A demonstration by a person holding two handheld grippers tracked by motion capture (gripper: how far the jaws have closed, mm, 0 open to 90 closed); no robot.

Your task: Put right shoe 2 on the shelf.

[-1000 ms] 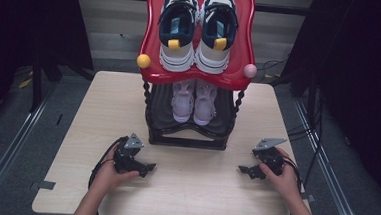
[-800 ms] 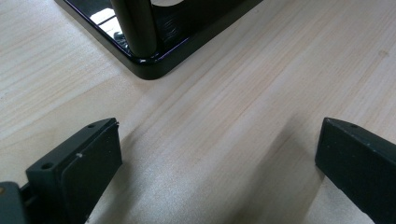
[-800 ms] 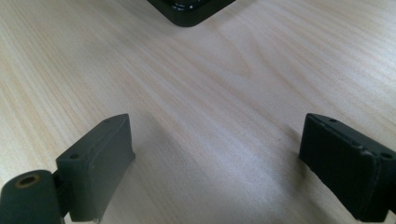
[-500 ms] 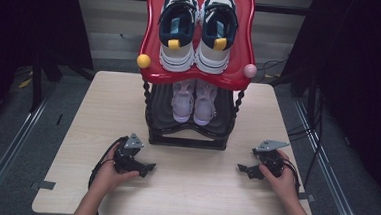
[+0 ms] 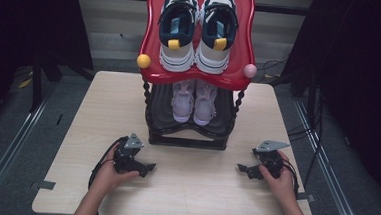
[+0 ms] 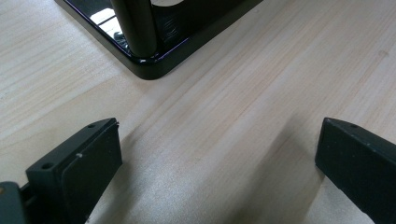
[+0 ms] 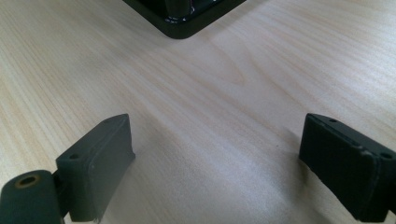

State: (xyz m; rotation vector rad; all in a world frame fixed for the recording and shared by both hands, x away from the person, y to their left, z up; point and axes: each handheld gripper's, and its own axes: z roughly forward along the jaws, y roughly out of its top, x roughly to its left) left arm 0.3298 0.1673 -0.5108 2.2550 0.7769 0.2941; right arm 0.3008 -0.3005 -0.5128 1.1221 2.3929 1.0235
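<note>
Left gripper [image 5: 143, 168] sits on the pale wood-grain desk [image 5: 98, 112] just left-front of the glossy black two-tier shoe rack [image 5: 186, 137], fingers spread wide, nothing between them. Probably just parked. The rack's red plastic top tray [image 5: 196, 78] holds navy-and-white sneakers [image 5: 197, 30]; pale lilac ones [image 5: 194, 101] sit below. Right gripper [image 5: 245, 169] rests right-front of the rack, fingers spread too.
</note>
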